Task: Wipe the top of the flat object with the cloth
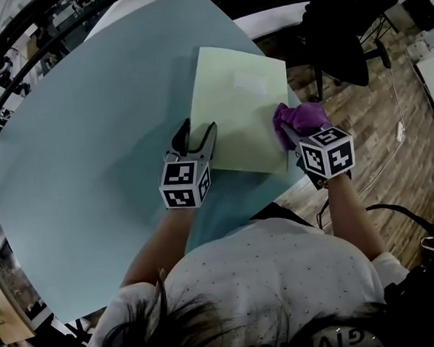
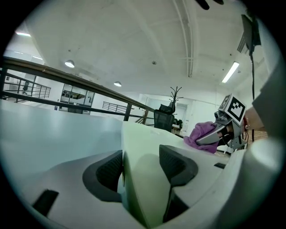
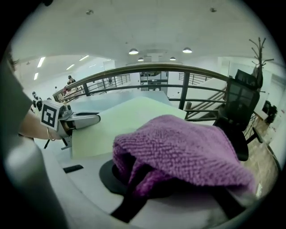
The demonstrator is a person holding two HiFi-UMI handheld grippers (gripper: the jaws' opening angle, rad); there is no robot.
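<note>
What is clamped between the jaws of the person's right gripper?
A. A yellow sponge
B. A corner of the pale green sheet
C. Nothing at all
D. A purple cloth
D: the right gripper view shows the purple cloth bunched between the jaws of the right gripper, and the head view shows it at the right edge of the pale green sheet.

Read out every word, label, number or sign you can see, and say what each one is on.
"GIV": dark letters on the person's white dotted shirt, at the head view's bottom edge; the rest is cut off.
Pale rectangular label on the light green flat sheet: nothing readable.
Black-and-white marker cubes: square code patterns only, no letters or numbers.
Elsewhere: no readable text.
</note>
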